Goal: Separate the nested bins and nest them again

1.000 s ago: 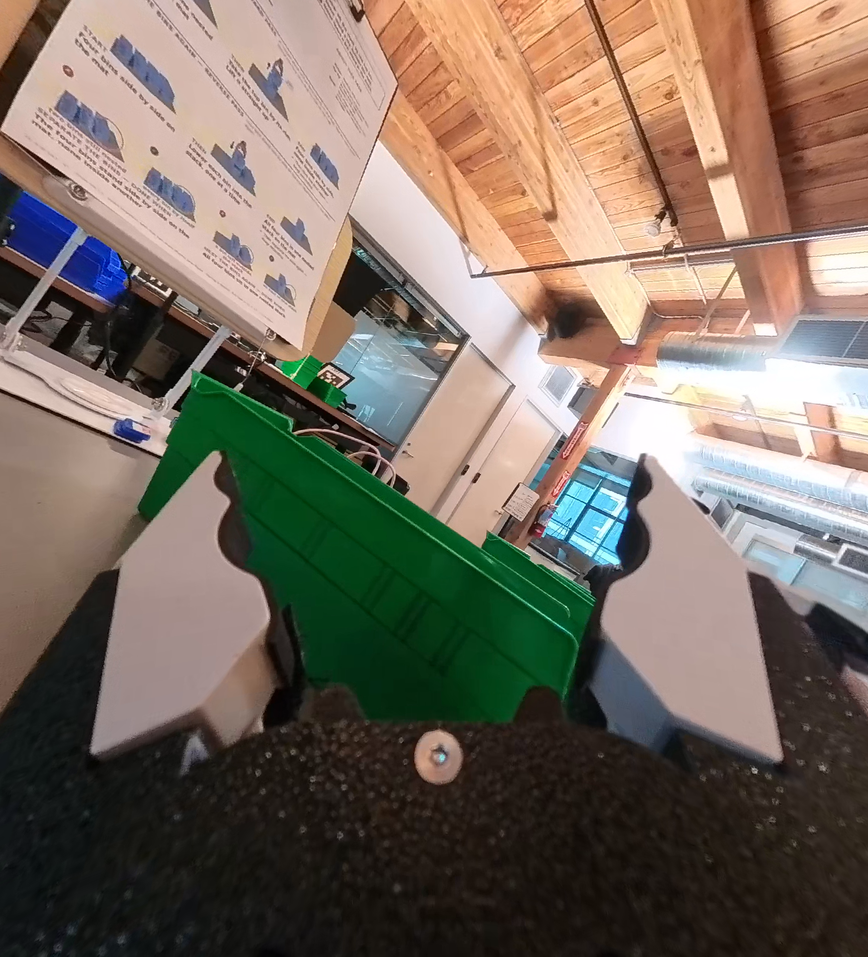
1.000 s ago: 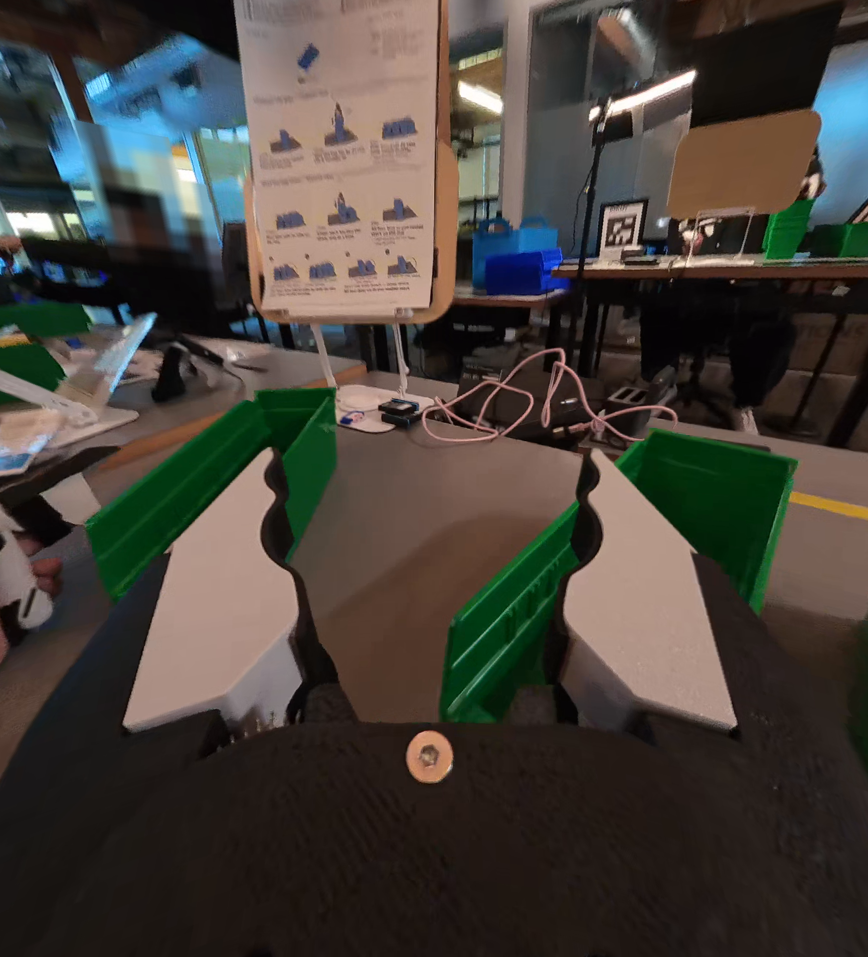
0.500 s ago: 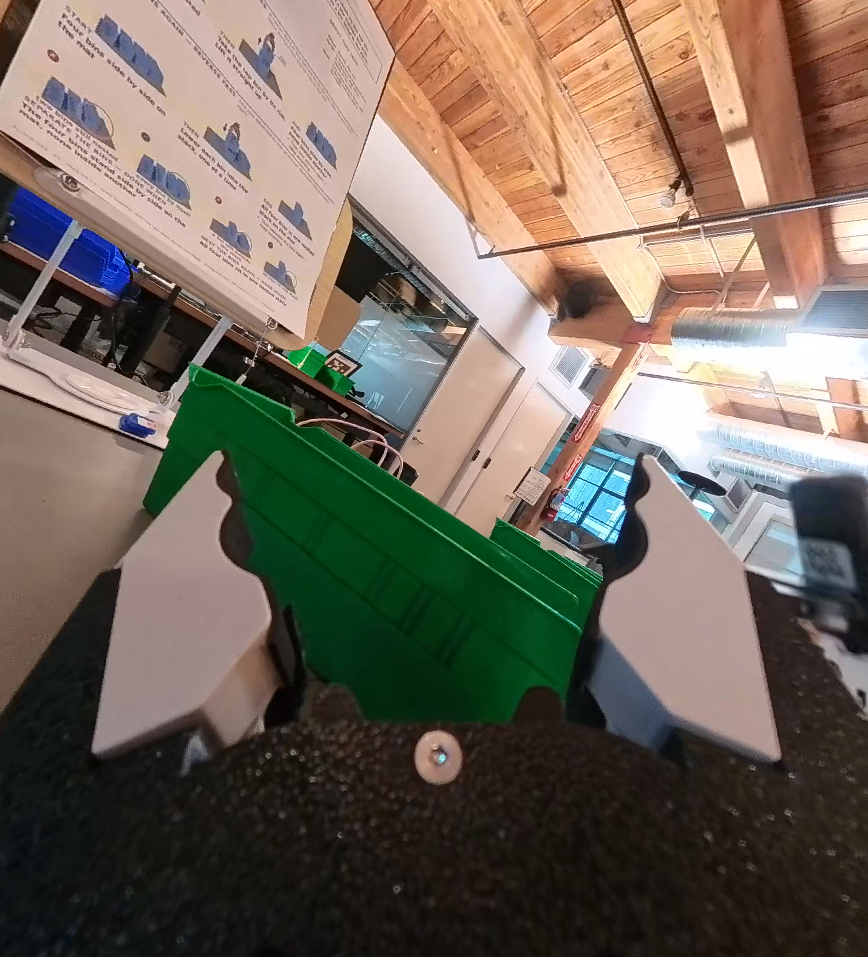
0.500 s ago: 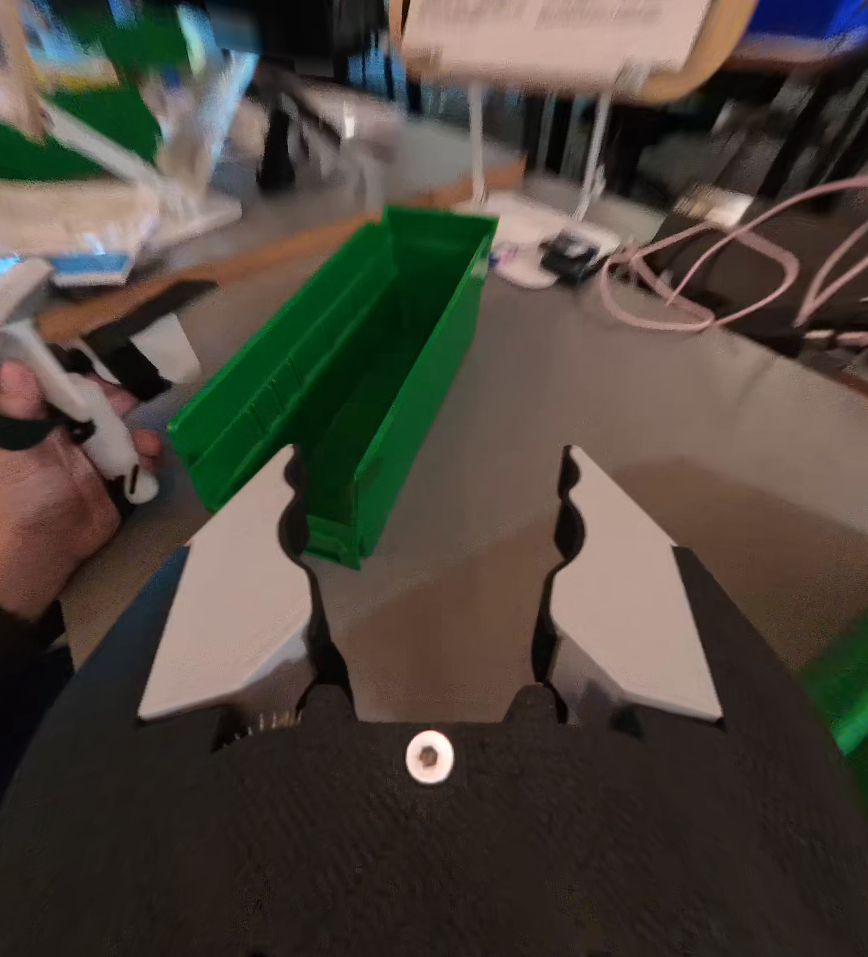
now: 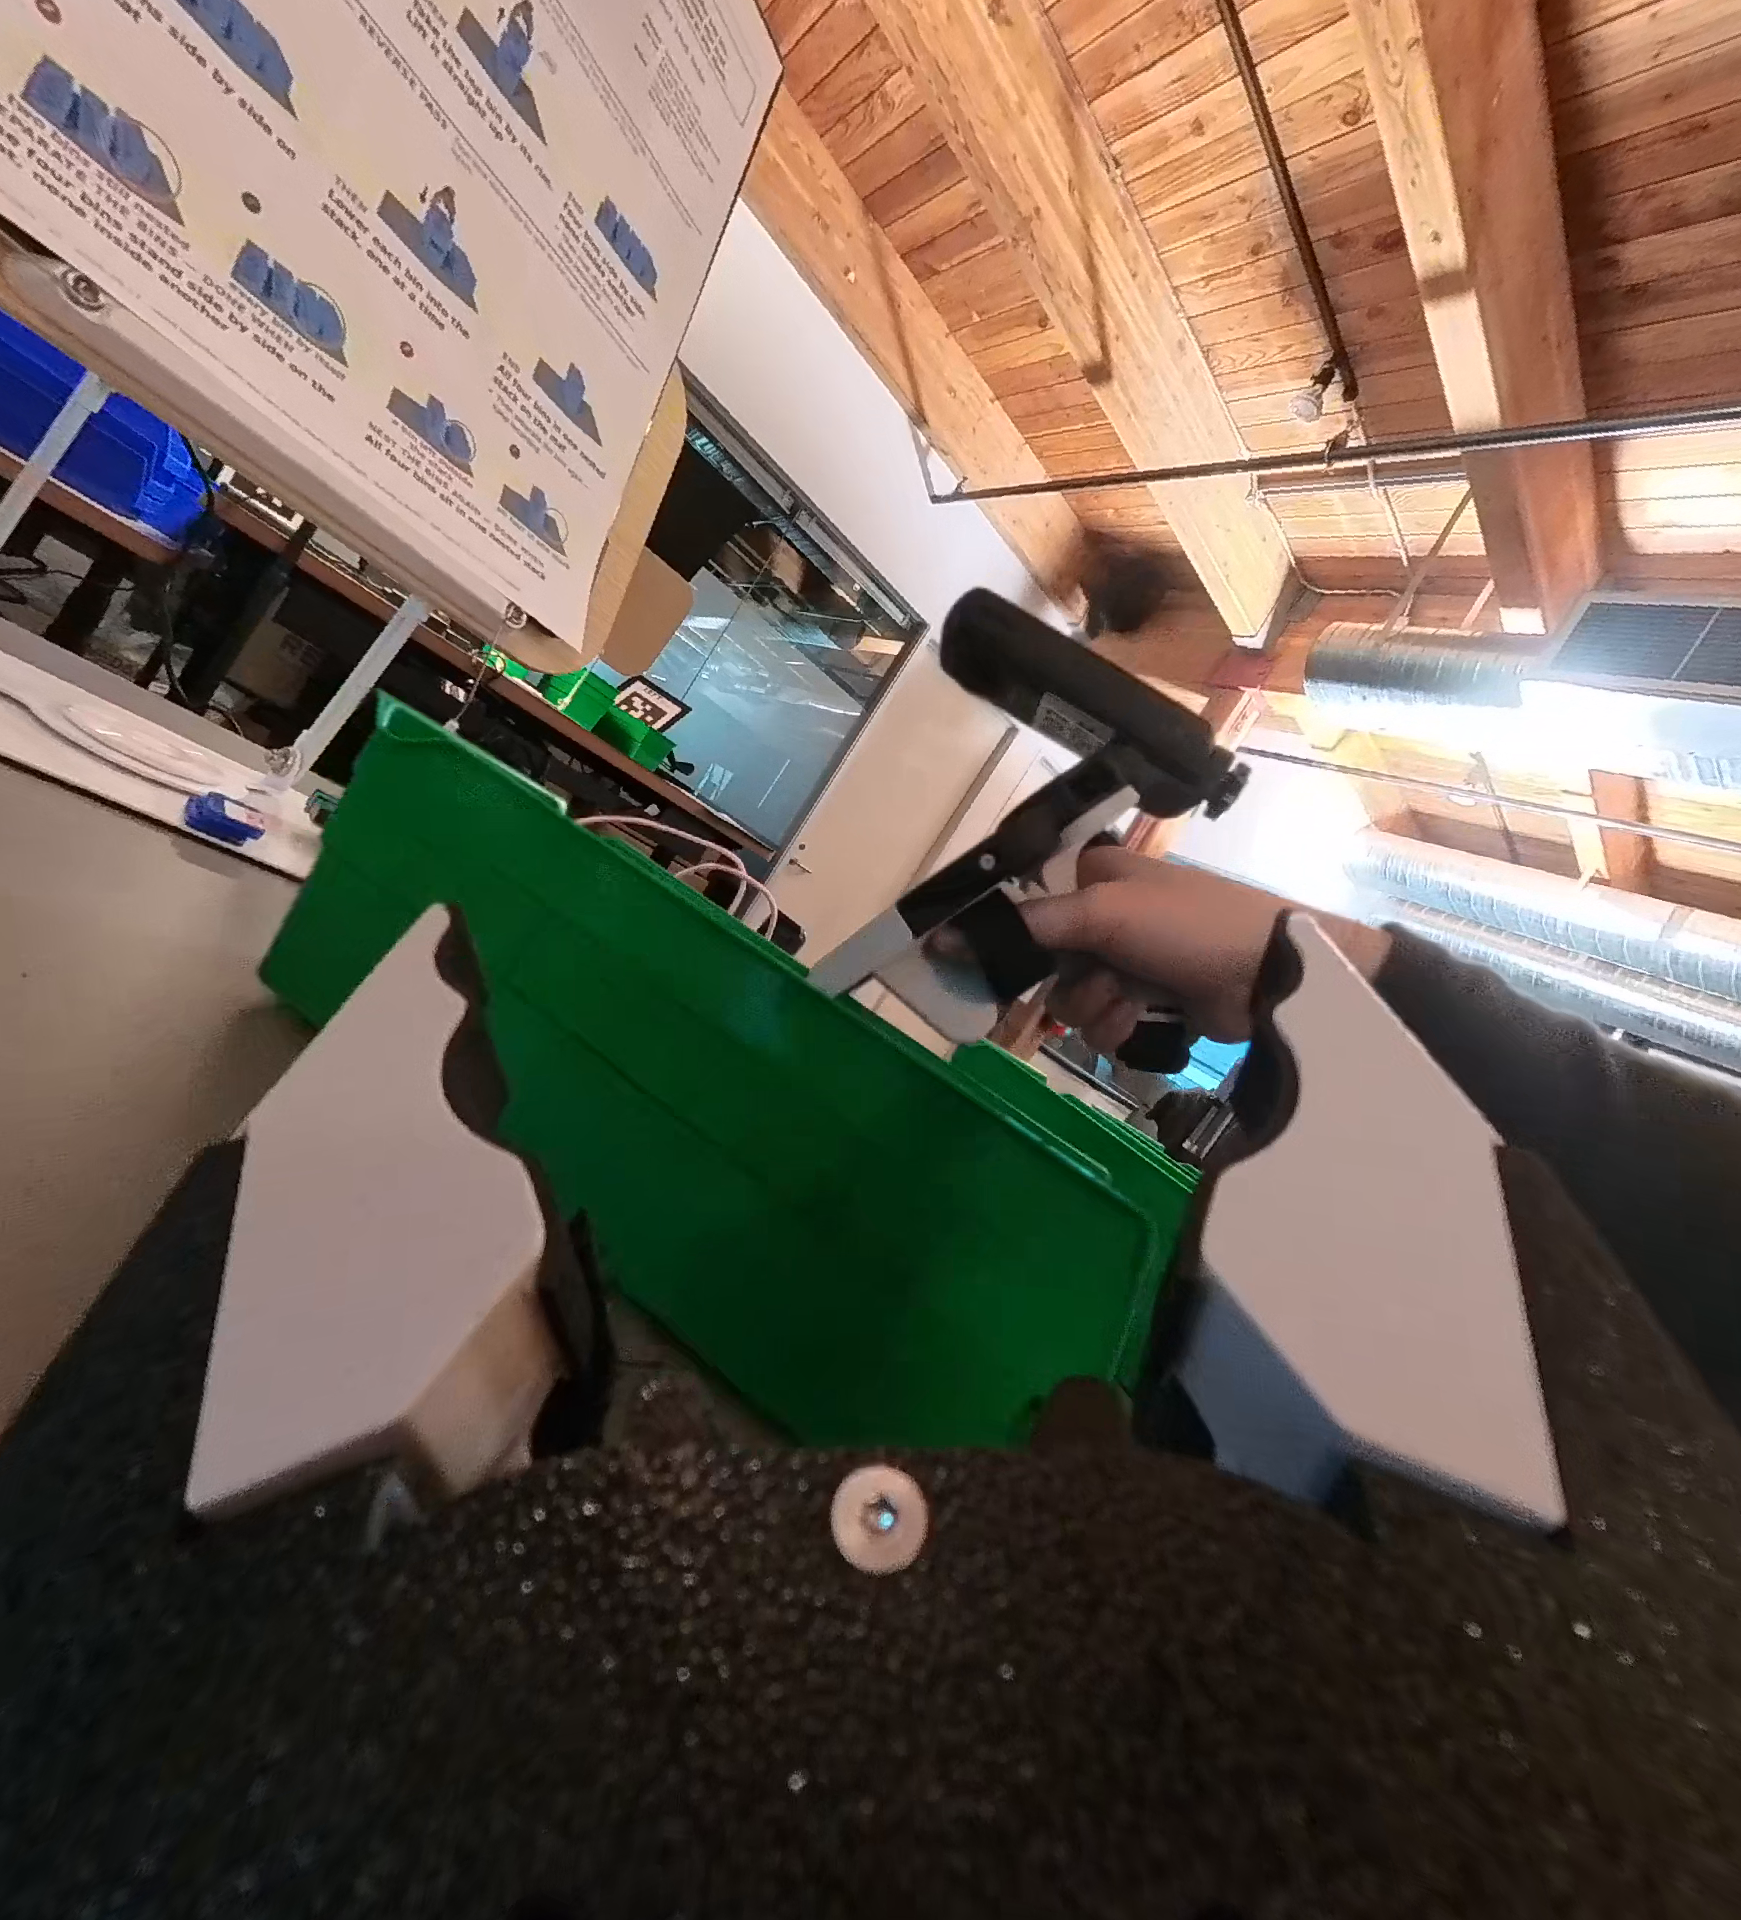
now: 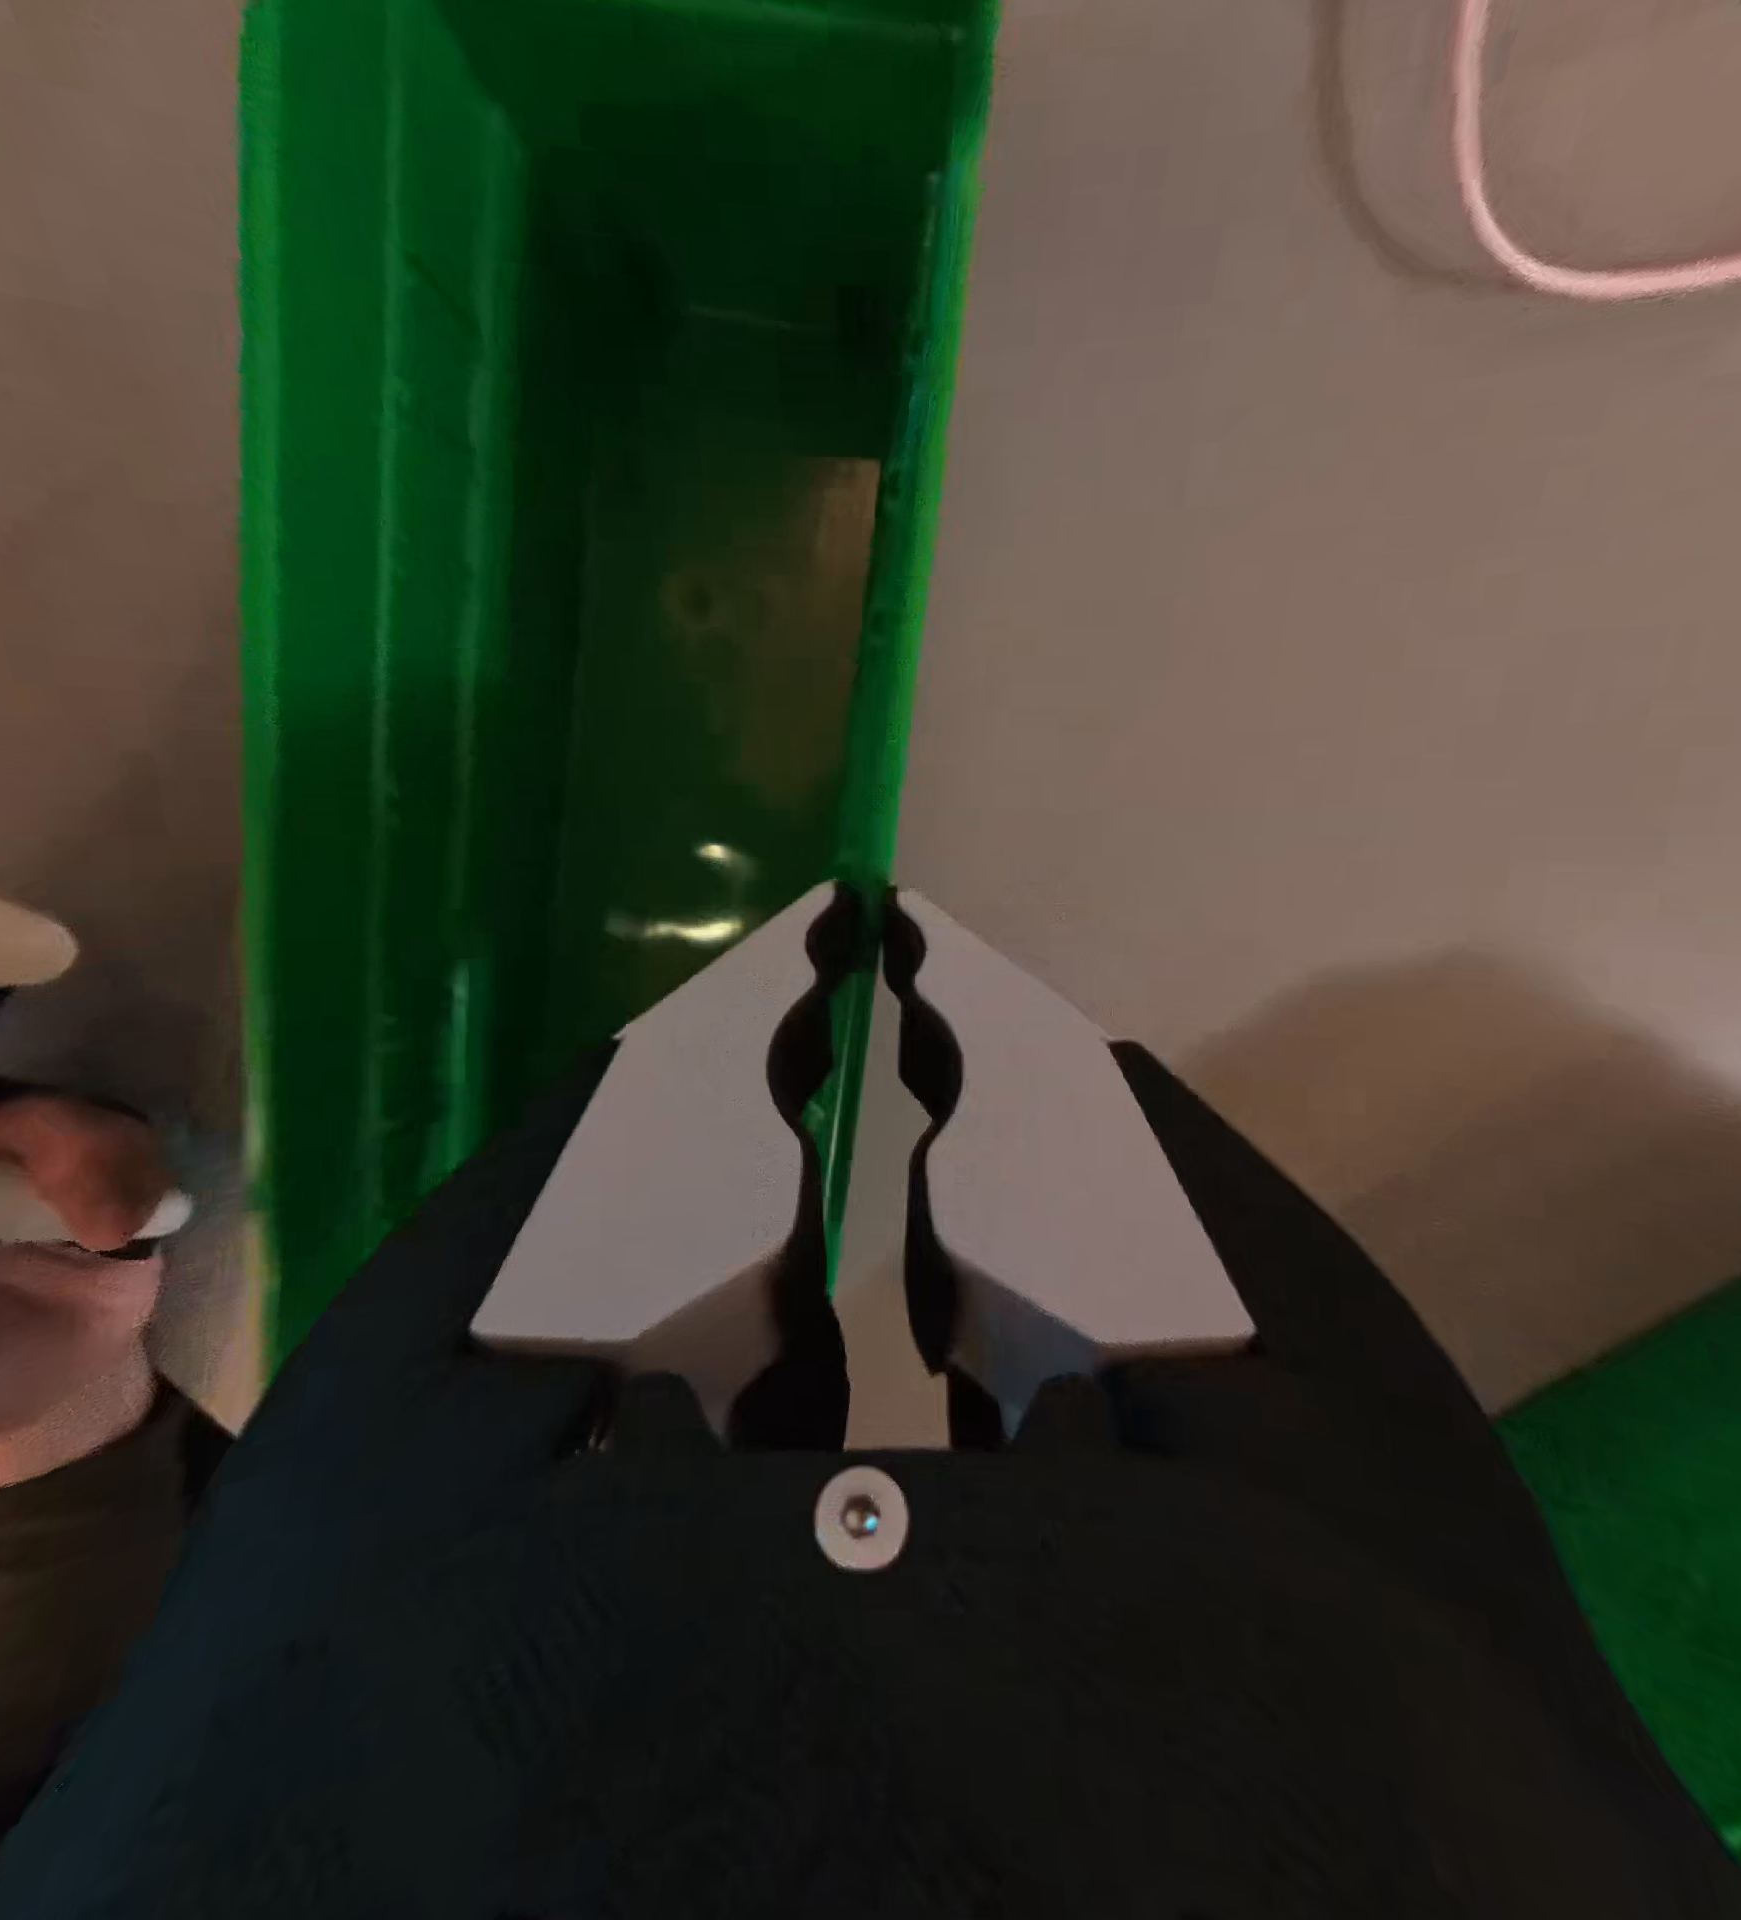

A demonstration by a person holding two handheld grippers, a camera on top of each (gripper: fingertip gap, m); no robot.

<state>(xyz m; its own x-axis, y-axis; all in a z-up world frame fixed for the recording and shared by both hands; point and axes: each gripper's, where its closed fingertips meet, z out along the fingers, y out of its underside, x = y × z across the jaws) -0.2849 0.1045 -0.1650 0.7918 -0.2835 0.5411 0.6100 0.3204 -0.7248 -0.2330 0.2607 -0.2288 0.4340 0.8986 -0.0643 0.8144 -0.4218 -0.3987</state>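
Green plastic bin (image 6: 409, 520), long and narrow, lies on the grey counter (image 6: 1365, 675) with its long axis running straight away from our right gripper (image 6: 861, 904), open side up. We see down into its dark, glossy floor. Our right gripper has its white fingers (image 6: 700, 1143) pressed together on the bin's thin right-hand long wall, pinching it near the close end; the wall's edge shows as a green sliver between the jaws. To the right of that wall the counter is bare up to a looping pink cable (image 6: 1624, 260) at the far corner, and a second green bin (image 6: 1676, 1403) shows at the lower right edge, apart from the first.

In the left wrist view the same bin (image 5: 793, 1195) runs away slantwise toward the far left, its near end wall sitting between the spread fingers of our left gripper (image 5: 866, 935); whether they touch it we cannot tell. Left of the bin the counter is open as far as a white instruction sheet (image 5: 357, 239) on a stand. Beyond the bin's rim a hand (image 5: 1136, 956) holds the right gripper's handle.
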